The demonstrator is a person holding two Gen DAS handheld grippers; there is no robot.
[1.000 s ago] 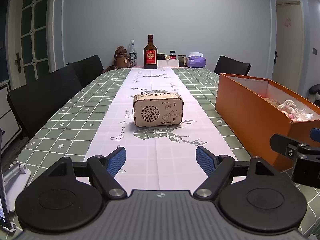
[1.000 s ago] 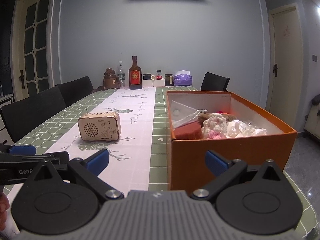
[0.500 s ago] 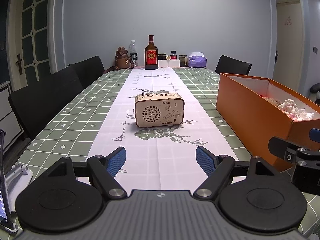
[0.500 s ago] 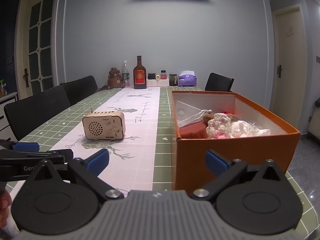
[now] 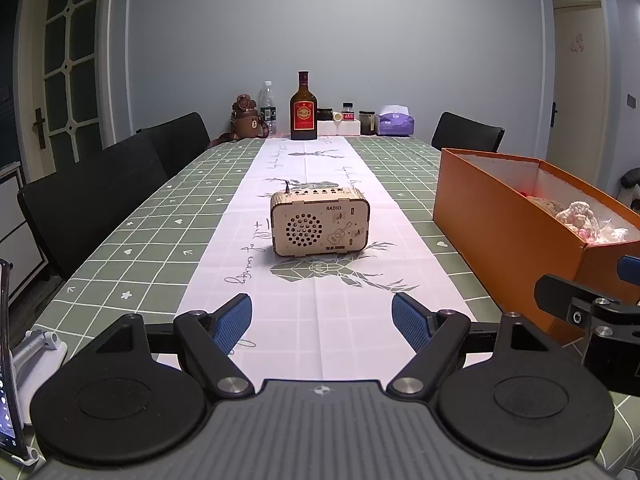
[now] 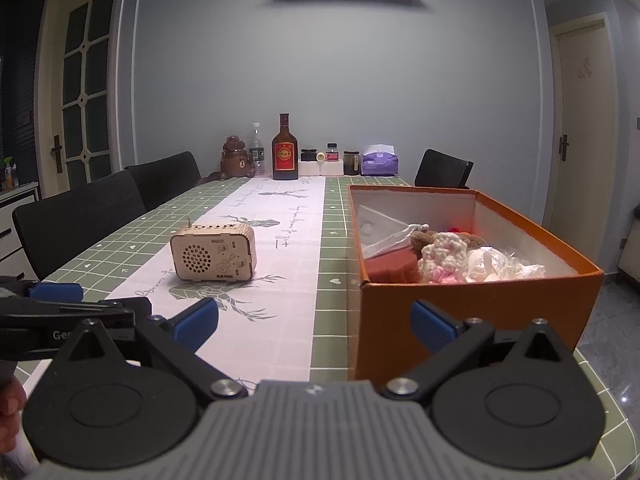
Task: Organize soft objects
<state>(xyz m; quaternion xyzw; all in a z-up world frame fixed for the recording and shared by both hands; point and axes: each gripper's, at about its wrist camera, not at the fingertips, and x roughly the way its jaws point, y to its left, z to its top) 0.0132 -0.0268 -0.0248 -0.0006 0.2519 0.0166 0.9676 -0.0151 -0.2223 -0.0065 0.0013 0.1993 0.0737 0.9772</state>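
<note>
An orange box point(image 6: 480, 312) stands on the table's right side; it also shows in the left wrist view point(image 5: 500, 232). Inside lie soft things: a cream and pink knitted toy point(image 6: 444, 256), a brown plush point(image 6: 426, 237), a dark red sponge-like block point(image 6: 390, 266) and clear plastic bags point(image 6: 504, 262). My right gripper point(image 6: 314, 322) is open and empty, held in front of the box's near wall. My left gripper point(image 5: 322, 320) is open and empty over the white runner, short of the radio. Part of the right gripper point(image 5: 592, 308) shows at the left wrist view's right edge.
A wooden radio point(image 5: 319, 222) stands on the white runner point(image 5: 320, 168) mid-table. A dark bottle point(image 5: 304, 108), water bottle, bear-shaped container point(image 5: 246, 118), jars and a purple tissue box point(image 5: 396, 120) line the far end. Black chairs point(image 5: 92, 200) stand left. A phone on a stand point(image 5: 8, 360) is near left.
The right gripper has risen and tilted up a little, so the box sits lower in its view. The left gripper has barely moved. Both stay open.
</note>
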